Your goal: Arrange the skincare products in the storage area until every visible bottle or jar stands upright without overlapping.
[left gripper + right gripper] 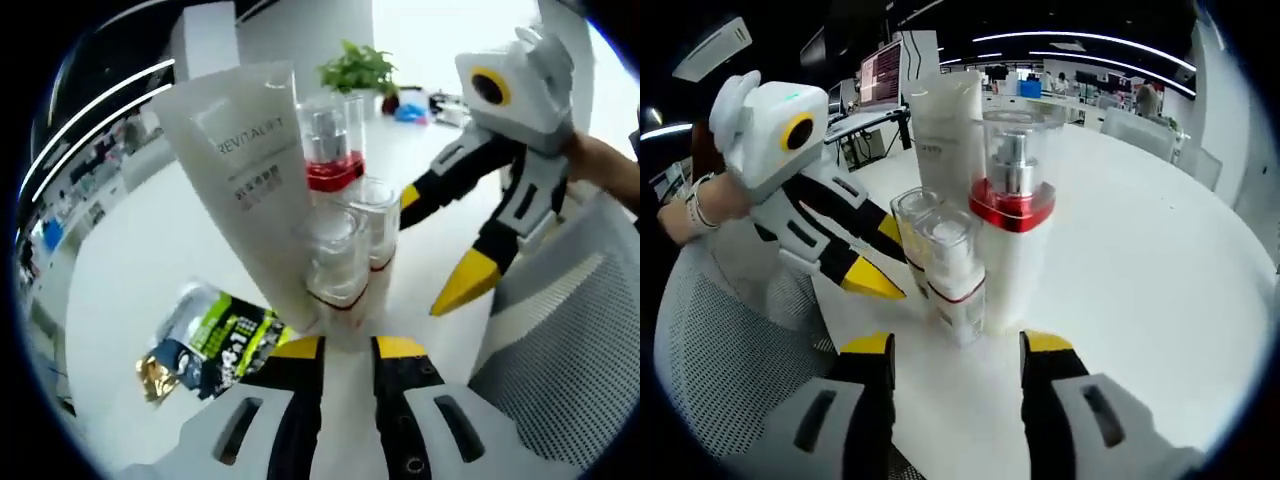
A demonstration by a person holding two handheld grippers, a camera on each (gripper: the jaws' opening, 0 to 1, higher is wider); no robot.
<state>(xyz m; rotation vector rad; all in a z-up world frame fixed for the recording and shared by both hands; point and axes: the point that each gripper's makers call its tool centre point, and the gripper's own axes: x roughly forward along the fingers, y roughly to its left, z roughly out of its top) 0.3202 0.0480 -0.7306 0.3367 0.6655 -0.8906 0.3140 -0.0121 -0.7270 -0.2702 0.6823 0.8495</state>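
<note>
Several skincare items stand close together on the white table (120, 260). A tall white tube (240, 165) leans against a red-collared pump bottle (330, 150) and two small clear-capped bottles (335, 255), (375, 215). My left gripper (348, 350) is open, its yellow tips just short of the nearest small bottle's base. A green and black sachet (215, 345) lies flat to its left. In the right gripper view the tube (945, 110), the pump bottle (1010, 210) and the small bottles (955, 270) stand upright ahead of my open right gripper (955, 345). The left gripper (880, 255) reaches them from the left.
A grey mesh chair (560, 330), (720, 350) sits at the table's edge beside both grippers. A potted plant (358, 68) and small items stand at the far side. The right gripper (450, 235) enters from the right, held by a hand (600, 160). Bare tabletop (1140, 260) spreads to the right.
</note>
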